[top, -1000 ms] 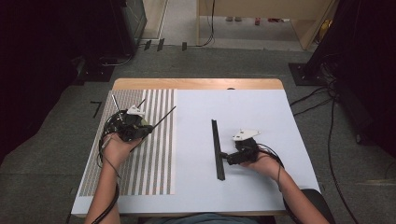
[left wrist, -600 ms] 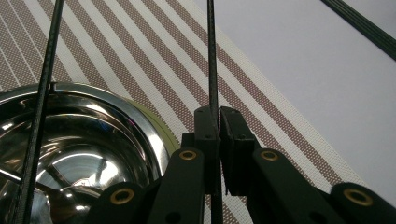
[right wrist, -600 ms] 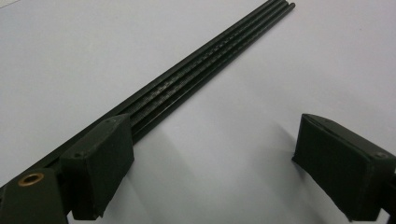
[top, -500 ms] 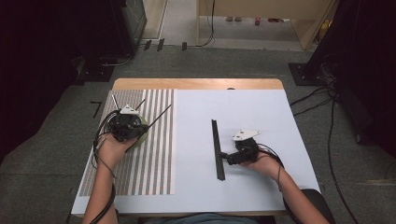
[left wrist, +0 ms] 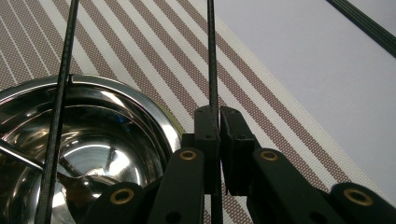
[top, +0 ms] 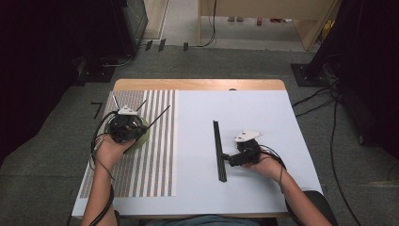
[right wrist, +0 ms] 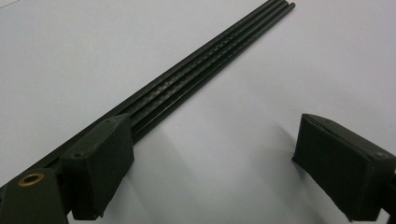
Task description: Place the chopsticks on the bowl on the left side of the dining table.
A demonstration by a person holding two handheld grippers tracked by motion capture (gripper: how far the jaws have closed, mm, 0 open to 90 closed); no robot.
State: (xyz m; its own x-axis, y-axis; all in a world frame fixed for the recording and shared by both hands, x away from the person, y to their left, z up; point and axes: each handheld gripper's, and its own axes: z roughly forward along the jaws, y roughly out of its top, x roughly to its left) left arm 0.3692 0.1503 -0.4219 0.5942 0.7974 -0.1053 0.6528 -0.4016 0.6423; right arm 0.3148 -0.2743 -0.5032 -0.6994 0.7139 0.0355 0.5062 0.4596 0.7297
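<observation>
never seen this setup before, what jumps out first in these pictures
The shiny steel bowl on the striped mat at the table's left catches the eye, with thin black rods leaning in it. The left gripper is shut on one black rod beside the bowl. At the centre, a bundle of black rods lies on the white table, with the right gripper open beside it.

Black rods (top: 219,150) — brown-striped mat (top: 155,155)
</observation>
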